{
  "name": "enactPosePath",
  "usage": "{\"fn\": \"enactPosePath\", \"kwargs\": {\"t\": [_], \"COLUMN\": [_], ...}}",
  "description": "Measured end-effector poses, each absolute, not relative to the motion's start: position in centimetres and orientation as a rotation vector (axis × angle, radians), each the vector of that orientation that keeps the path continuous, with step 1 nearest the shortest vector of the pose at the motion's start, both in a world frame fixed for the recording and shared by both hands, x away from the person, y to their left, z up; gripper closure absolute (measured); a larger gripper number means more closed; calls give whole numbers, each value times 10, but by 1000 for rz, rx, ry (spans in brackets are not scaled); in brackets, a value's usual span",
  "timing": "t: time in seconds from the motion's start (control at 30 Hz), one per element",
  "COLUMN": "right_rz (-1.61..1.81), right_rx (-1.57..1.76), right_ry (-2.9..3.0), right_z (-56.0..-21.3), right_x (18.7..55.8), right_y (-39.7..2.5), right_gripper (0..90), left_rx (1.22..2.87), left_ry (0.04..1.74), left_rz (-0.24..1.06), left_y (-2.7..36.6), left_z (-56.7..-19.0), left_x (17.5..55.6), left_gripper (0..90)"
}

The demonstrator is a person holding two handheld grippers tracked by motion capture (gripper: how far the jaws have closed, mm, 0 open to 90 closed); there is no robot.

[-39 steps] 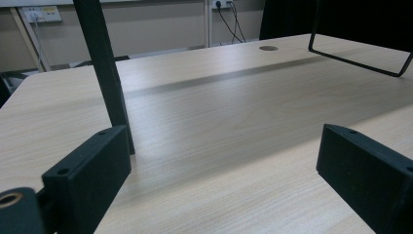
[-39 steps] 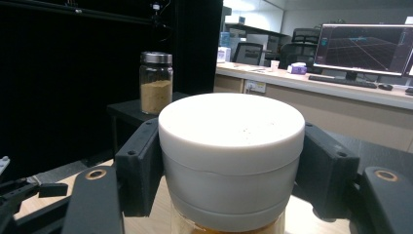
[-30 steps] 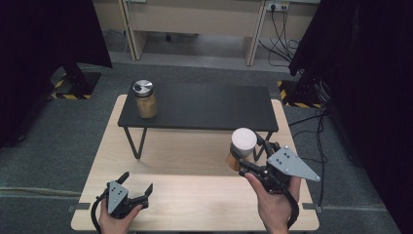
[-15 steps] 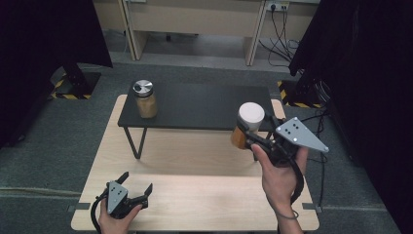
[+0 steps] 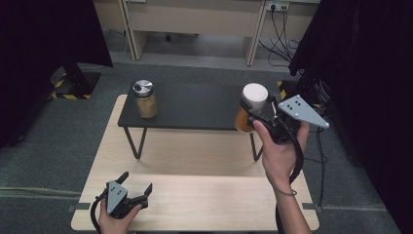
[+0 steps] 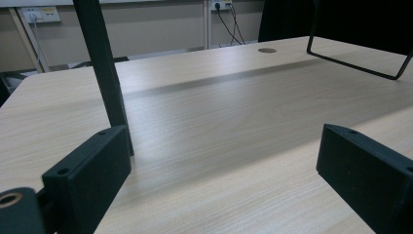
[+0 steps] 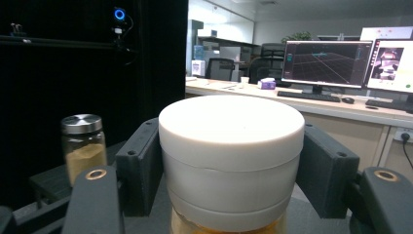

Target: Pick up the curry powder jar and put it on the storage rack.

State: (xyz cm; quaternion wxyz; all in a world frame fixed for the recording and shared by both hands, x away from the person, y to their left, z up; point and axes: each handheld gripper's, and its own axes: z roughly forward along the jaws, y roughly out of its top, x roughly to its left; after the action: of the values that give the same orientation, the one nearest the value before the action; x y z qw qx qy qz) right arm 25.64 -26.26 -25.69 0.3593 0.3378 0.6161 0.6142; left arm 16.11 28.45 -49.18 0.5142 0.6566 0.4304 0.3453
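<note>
We held the white-lidded jar clamped in our right gripper over the black shelf's right edge, our left gripper's jaws apart.

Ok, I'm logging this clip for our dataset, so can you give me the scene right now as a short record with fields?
held item: white-lidded glass jar with orange contents, clamped at the lid
right tongs: shut on that jar, raised by the right end of the black metal-legged shelf
left tongs: open, holding nothing, low over the light wooden table
other item: silver-lidded glass jar of tan powder, upright at the shelf's left end
</note>
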Motion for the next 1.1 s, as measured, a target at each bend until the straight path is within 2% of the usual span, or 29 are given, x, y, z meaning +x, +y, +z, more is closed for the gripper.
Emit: {"fn": "enactPosePath", "kwargs": {"t": [0.53,1.1], "right_rz": [1515,1471], "right_rx": [938,1012], "right_ry": [1524,1553], "right_z": [-247,-271], "right_x": [301,334], "right_y": [-251,-236], "right_gripper": [339,338], "left_rx": [1575,1578], "left_ry": [1026,1026], "left_rz": [823,811], "left_y": [284,284], "left_z": [-492,-493], "left_x": [161,162], "left_gripper": [49,49]}}
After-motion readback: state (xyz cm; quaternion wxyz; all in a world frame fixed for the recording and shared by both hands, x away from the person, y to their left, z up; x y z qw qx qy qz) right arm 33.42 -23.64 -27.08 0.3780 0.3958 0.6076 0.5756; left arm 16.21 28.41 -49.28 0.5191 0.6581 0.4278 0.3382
